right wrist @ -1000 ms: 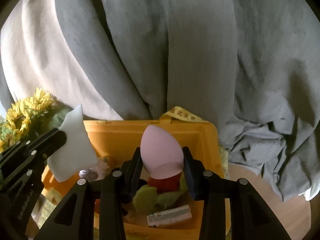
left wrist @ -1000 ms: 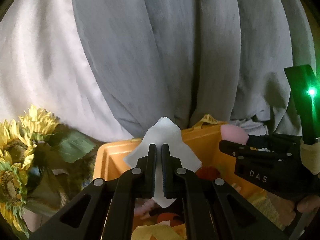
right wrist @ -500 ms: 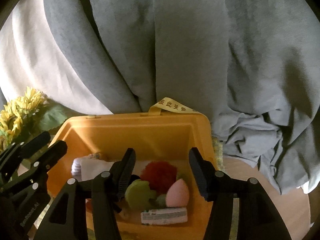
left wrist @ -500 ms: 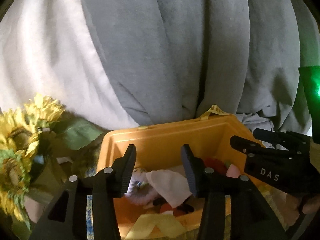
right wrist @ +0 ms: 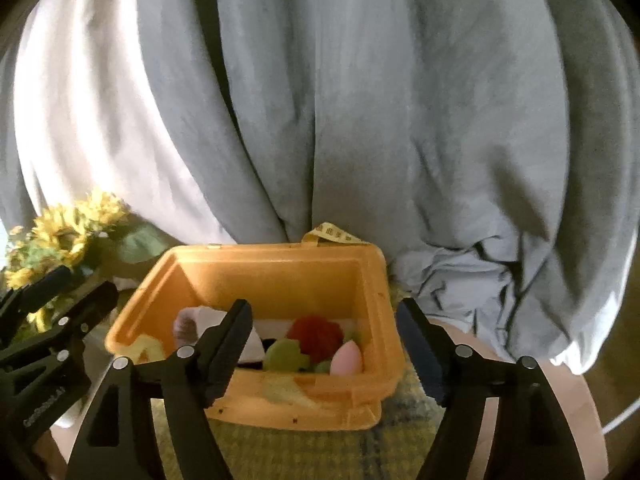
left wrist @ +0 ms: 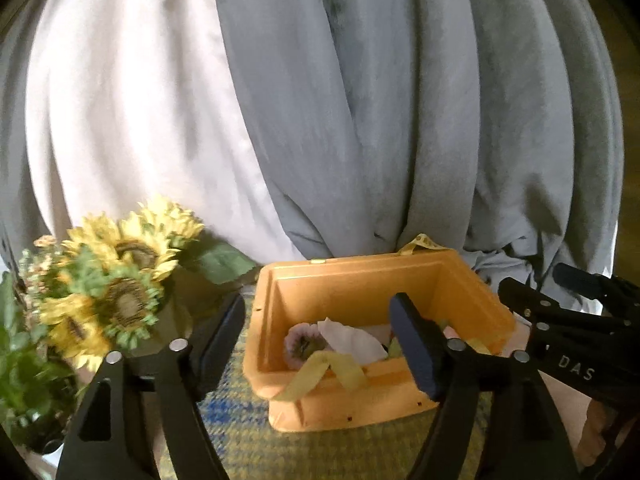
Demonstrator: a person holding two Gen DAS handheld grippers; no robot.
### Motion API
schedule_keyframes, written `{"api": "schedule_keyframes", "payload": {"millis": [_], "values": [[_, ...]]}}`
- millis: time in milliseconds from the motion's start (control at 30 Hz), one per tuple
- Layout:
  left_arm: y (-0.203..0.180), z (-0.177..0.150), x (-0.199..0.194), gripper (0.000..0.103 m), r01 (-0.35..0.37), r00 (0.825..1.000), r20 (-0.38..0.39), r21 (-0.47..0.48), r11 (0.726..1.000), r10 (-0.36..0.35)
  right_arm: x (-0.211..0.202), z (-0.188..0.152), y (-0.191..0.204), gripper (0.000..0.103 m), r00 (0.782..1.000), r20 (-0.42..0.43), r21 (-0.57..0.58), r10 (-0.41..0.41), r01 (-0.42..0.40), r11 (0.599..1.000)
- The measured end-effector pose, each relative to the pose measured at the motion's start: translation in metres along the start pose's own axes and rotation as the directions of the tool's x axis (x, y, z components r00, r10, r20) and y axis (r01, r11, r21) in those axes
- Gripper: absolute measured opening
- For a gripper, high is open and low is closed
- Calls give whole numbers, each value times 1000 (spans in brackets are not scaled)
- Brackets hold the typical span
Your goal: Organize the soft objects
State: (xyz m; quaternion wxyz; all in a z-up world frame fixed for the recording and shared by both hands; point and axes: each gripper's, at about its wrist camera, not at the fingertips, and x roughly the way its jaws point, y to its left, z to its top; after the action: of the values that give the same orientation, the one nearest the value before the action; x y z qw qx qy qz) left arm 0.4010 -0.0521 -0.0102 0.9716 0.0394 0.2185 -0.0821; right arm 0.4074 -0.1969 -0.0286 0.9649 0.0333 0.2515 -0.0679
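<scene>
Both tools released: left gripper (left wrist: 320,332) and right gripper (right wrist: 326,340) have just been opening, nothing between the jaws; white sponge (left wrist: 352,340) and pink sponge (right wrist: 347,357) lie ahead in the orange bin (right wrist: 280,276), evidently deposited for sorting.

A round wooden table (right wrist: 576,396) is carrying a yellow-green checked mat (right wrist: 320,452); an orange bin (right wrist: 276,276) is sitting on the mat, sunflowers (left wrist: 120,280) standing left of the bin.
</scene>
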Motion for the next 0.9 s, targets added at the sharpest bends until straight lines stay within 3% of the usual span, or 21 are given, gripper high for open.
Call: {"api": "schedule_keyframes", "payload": {"millis": [133,400,900], "values": [[-3,-5,-38,79,-42,998,44,19,999,41,-39,-9,3,79,999,36,4,-13,13,1000],[-10,-18,-107,94,-75,992,103,46,996,71,-100,-31,2,81,997,71,23,-24,23,999],[-32,-54,-206,103,-100,988,124,35,994,95,-198,-74,-14,88,992,116,34,-57,54,998]]}}
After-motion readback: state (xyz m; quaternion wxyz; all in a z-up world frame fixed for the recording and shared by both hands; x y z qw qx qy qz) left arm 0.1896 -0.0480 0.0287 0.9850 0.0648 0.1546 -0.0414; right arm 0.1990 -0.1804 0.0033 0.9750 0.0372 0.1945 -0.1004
